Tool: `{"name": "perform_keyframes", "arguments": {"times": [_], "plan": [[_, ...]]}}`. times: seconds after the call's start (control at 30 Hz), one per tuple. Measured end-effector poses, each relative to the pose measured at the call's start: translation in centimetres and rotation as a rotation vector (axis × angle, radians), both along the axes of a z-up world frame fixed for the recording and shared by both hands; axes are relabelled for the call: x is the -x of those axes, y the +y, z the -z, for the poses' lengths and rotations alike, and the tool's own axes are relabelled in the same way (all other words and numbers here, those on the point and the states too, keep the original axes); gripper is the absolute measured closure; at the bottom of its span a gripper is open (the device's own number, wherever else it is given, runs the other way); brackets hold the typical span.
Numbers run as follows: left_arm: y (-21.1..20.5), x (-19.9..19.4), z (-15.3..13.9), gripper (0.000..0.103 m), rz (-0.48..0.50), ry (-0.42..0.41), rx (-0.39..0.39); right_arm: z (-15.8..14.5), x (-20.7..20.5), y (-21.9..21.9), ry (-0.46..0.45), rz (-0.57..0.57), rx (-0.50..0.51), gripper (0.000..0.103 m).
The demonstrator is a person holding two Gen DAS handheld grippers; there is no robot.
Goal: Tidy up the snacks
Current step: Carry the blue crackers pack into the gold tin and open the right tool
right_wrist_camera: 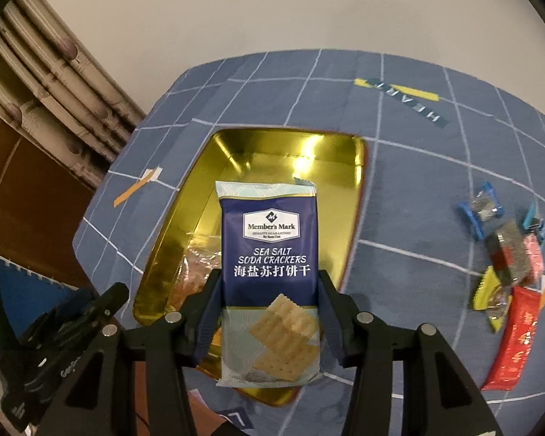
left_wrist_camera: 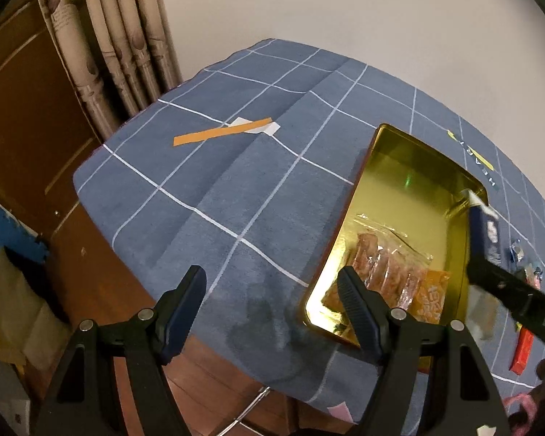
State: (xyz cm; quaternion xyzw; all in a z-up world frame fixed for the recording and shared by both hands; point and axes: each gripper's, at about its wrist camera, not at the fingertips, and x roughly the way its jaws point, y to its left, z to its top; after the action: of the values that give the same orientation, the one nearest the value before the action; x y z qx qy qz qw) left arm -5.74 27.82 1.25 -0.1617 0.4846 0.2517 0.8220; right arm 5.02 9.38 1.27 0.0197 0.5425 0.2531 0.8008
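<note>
Covering nearly the whole tabletop, the blue checked cloth (right_wrist_camera: 399, 196) carries everything else; on it sits the gold tin tray (right_wrist_camera: 236, 145), a long rectangle whose far end is bare while a clear bag of snacks (left_wrist_camera: 388, 261) and an orange packet (left_wrist_camera: 432, 294) lie at its near end

Next in size is the cracker packet (right_wrist_camera: 269, 276), a navy sea salt soda crackers pack held upright between the pads of the right gripper (right_wrist_camera: 269, 312), which is closed across the packet's lower half. Its long axis runs along the gripper's fingers and lines up roughly with the tray's long axis. The packet hangs directly above the tray, its top edge reaching toward the bare far half, so the likely next move is a lowering and release straight ahead, not sideways

The left gripper (left_wrist_camera: 272, 309) hovers at the tray's near left corner with jaws standing wide and nothing between them; the right hand is plainly the one over the target

Smallest, a loose cluster of wrapped sweets (right_wrist_camera: 505, 254) and a red packet (right_wrist_camera: 512, 341) wait on the cloth well to the right of the tray
</note>
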Motion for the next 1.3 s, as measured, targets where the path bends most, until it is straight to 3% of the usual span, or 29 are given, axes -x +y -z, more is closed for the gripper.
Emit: {"name": "perform_keyframes", "arguments": {"times": [0.83, 1.3], "plan": [[0.8, -0.1, 1.0, 0.031, -0.024, 0.025, 0.046, 3.5, 0.2, 1.2, 0.057, 0.073, 0.034, 0.052], [0.8, -0.1, 1.2, 0.031, -0.029, 0.028, 0.058, 4.0, 0.9, 1.8, 0.083, 0.05, 0.051, 0.051]]}}
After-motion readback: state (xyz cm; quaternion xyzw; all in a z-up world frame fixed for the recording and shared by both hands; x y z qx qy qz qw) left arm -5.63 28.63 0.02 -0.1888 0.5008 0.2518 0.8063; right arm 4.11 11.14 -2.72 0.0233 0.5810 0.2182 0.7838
